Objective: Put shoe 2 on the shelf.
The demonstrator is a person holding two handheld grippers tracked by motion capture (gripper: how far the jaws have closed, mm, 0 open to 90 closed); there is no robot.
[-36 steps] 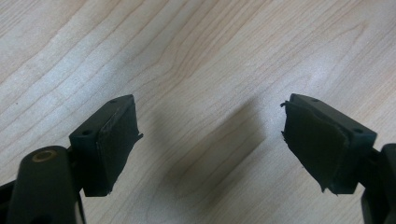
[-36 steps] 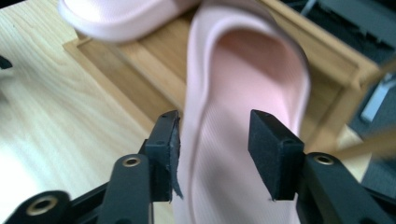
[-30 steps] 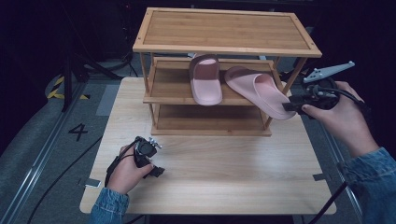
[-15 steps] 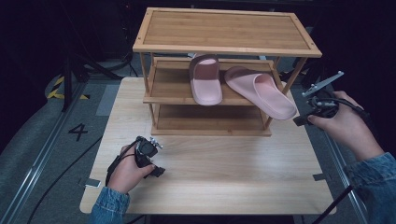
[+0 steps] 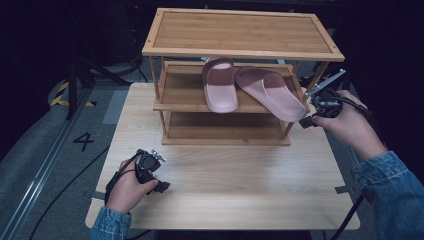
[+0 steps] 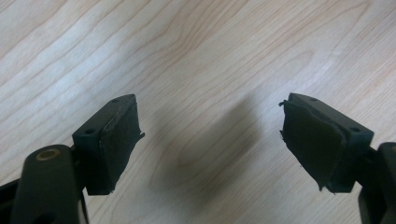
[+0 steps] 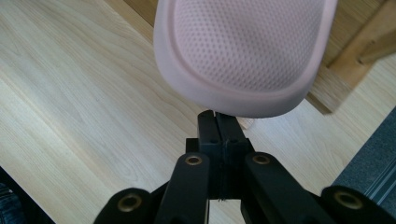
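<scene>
1. My right gripper sits at the rack's right front corner, jaws pressed together with nothing between them; they have just been closing.
2. In the right gripper view its tips sit just under the heel edge of the right slipper; I cannot tell whether they touch it.
3. That slipper lies angled on the middle shelf of the wooden rack, heel overhanging the front edge.
4. The other slipper lies beside it on the same shelf.
5. My left gripper stands wide apart over bare table, holding nothing.
</scene>
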